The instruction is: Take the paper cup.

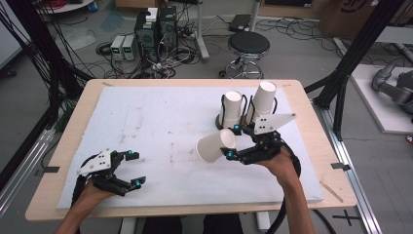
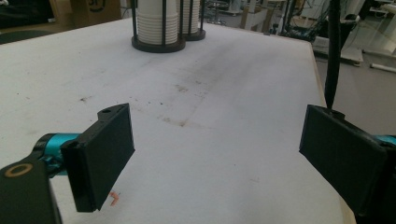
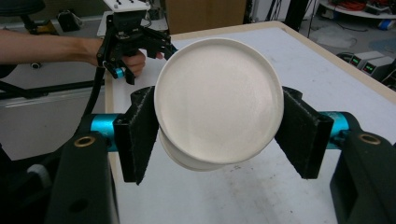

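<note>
The table (image 1: 311, 161), wooden-edged and covered by a stained white mat (image 1: 160, 131), takes up the middle of the high view. Toward its upper right stand two black wire holders (image 1: 236, 114), each with a stack of white paper cups (image 1: 265, 97). Just below them, right of centre, the right tool (image 1: 232, 141) grips a single white paper cup (image 1: 215, 145) on its side, jaws pressed to its walls; in the right gripper view the cup's round bottom faces the camera. At lower left the left tool (image 1: 132, 169) rests over the mat, jaws wide apart, nothing between them. No readable writing shows on the cups.
</note>
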`<state>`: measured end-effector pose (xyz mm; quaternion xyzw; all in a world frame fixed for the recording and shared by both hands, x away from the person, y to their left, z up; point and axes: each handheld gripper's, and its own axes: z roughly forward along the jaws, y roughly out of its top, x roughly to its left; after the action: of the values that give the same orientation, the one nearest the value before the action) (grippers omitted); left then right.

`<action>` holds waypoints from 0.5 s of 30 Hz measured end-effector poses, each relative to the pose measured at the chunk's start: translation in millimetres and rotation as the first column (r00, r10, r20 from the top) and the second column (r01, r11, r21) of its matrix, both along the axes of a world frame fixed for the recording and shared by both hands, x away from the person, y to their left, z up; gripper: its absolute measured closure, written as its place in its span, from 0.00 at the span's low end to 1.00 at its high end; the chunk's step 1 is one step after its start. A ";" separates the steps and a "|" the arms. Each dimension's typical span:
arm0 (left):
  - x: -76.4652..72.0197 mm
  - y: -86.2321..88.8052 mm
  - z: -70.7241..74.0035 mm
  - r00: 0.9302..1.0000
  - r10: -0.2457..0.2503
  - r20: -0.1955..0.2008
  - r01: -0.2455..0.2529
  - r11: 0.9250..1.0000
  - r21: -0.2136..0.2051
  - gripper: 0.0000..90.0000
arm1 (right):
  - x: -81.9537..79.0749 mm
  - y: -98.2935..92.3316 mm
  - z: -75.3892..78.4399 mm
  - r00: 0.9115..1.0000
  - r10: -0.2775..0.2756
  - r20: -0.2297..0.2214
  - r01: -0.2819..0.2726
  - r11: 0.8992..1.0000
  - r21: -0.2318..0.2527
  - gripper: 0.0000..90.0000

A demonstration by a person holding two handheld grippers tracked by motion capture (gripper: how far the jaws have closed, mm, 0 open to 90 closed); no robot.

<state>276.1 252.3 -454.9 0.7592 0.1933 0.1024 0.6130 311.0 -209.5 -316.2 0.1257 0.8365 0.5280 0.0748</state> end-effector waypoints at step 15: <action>0.3 -0.1 -0.1 1.000 0.006 -0.005 -0.006 1.000 -0.004 0.11 | 1.1 3.1 -3.1 1.000 0.011 -0.004 -0.011 1.000 0.011 0.39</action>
<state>276.4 252.2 -455.0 0.7577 0.1973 0.1017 0.6137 312.0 -206.4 -319.3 0.1223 0.8345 0.5328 0.0697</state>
